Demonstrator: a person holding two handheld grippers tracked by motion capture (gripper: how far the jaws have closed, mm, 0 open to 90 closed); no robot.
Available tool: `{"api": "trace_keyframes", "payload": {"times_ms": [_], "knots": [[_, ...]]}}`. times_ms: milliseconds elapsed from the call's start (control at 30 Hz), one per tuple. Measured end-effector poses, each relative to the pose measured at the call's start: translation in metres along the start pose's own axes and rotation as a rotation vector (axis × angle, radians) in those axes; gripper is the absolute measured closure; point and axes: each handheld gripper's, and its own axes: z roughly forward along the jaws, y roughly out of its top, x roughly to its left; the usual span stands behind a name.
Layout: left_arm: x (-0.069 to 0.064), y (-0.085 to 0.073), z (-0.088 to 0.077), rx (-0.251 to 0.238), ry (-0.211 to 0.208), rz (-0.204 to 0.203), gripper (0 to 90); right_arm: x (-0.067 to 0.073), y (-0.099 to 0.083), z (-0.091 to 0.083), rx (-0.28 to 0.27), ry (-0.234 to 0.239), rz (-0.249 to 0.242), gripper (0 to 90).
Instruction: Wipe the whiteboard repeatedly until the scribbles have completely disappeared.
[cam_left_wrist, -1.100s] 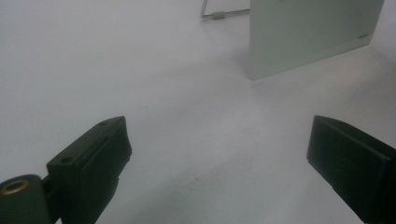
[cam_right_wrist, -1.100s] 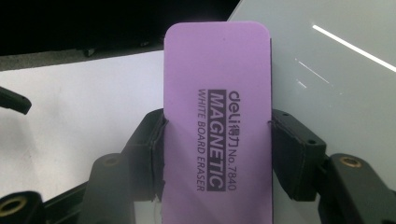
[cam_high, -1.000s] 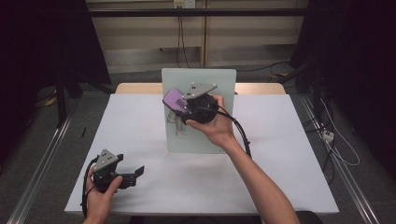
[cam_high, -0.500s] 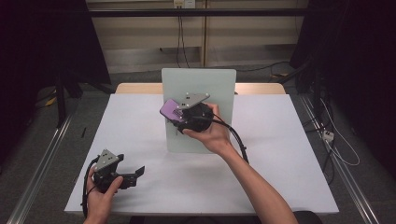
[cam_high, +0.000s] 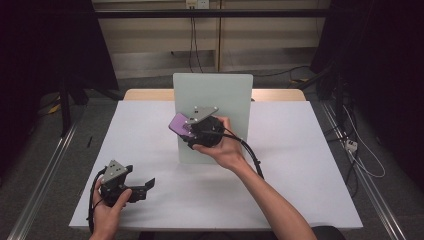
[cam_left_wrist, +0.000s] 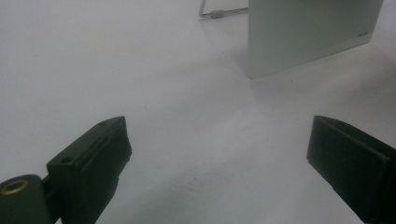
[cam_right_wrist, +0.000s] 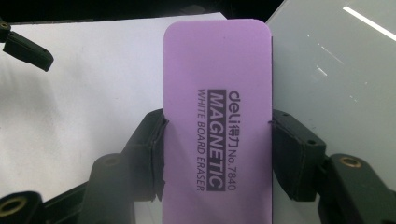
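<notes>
White tabletop (cam_high: 300, 165) lies under everything. At my left, near the front edge, my left gripper (cam_high: 142, 186) rests low in my hand, its jaws spread wide with only bare table between them. Further right, at mid-table, my right gripper (cam_high: 186, 134) is clamped on the long sides of a purple whiteboard eraser (cam_right_wrist: 217, 116), printed "MAGNETIC". I hold the eraser in front of the left part of the upright pale board (cam_high: 220, 95), against or just before its face; I cannot tell which.

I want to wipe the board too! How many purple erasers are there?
1. The purple eraser is clamped in the right gripper, up against the standing whiteboard. Others could be hidden behind the board.
</notes>
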Motion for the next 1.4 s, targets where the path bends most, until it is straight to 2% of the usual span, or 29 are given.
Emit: {"api": "trace_keyframes", "payload": {"times_ms": [133, 467, 700, 867, 1033, 1400], "knots": [[0.0, 0.0, 0.0, 0.004, 0.0, -0.002, 5.9, -0.004, 0.007, -0.004, -0.003, -0.015, -0.012, 41.7], [0.0, 0.0, 0.0, 0.002, -0.002, 0.002, 5.9, -0.026, 0.031, -0.025, -0.072, -0.075, 0.019, 41.6], [0.0, 0.0, 0.001, 0.003, -0.003, -0.001, 5.9, -0.035, 0.039, -0.033, -0.1, -0.096, 0.029, 41.6], [0.0, 0.0, 0.0, 0.008, -0.003, 0.002, 5.9, -0.03, 0.036, -0.029, -0.088, -0.096, 0.018, 41.7], [0.0, 0.0, 0.0, 0.005, -0.003, 0.0, 5.9, -0.021, 0.024, -0.021, -0.061, -0.078, -0.002, 41.7], [-0.001, 0.0, 0.0, 0.01, 0.0, 0.004, 5.9, -0.006, -0.002, -0.009, -0.029, -0.033, 0.002, 41.7]]}}
